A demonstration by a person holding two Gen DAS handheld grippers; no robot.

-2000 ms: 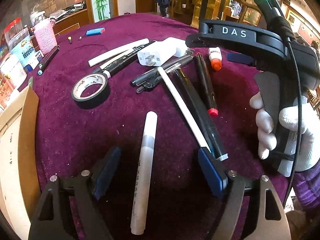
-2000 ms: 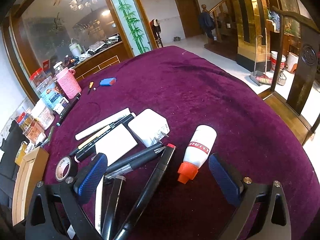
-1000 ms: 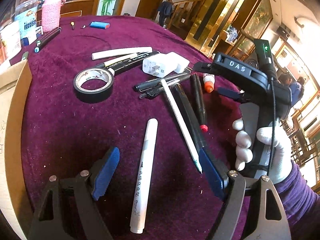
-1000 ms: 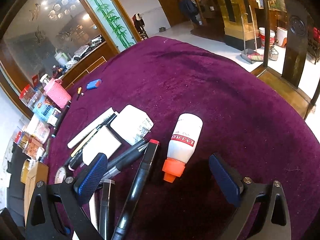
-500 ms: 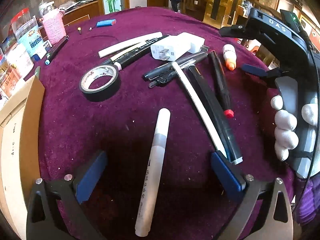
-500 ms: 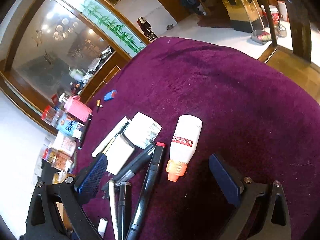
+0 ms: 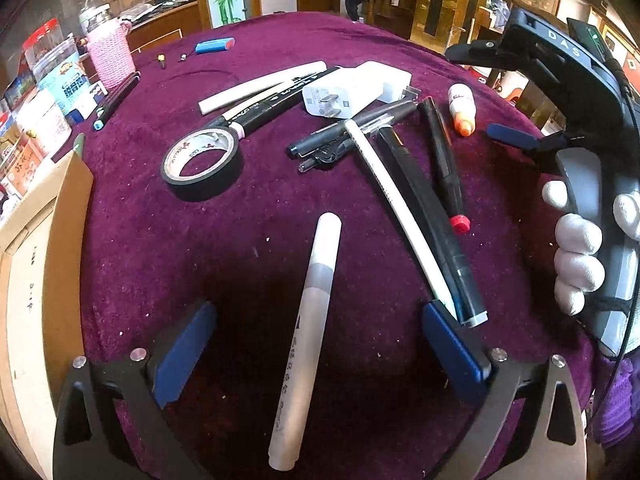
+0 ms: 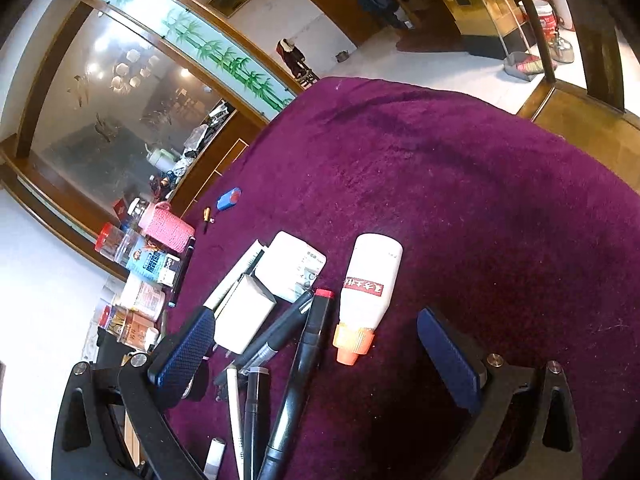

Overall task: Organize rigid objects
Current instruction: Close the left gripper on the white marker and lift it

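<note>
Left tool (image 7: 316, 344) wide open, straddling the white marker (image 7: 306, 344) on the near counter (image 7: 160, 240). Right tool (image 8: 320, 348) wide, empty. Risk: marker rolls; right pad snags adjacent pens (image 7: 432, 240).

On the purple velvet tabletop (image 7: 248, 240), the black tape roll (image 7: 202, 163) lies left of the white plug charger (image 7: 344, 94); the orange-capped white bottle (image 7: 462, 109) lies to the charger's right.

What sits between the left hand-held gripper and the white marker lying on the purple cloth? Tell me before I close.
Nothing visible. The white marker lies alone on the purple velvet cloth, between the open fingers of the left hand-held gripper. The thin white pen ends close to the right finger, so it may get nudged.
</note>
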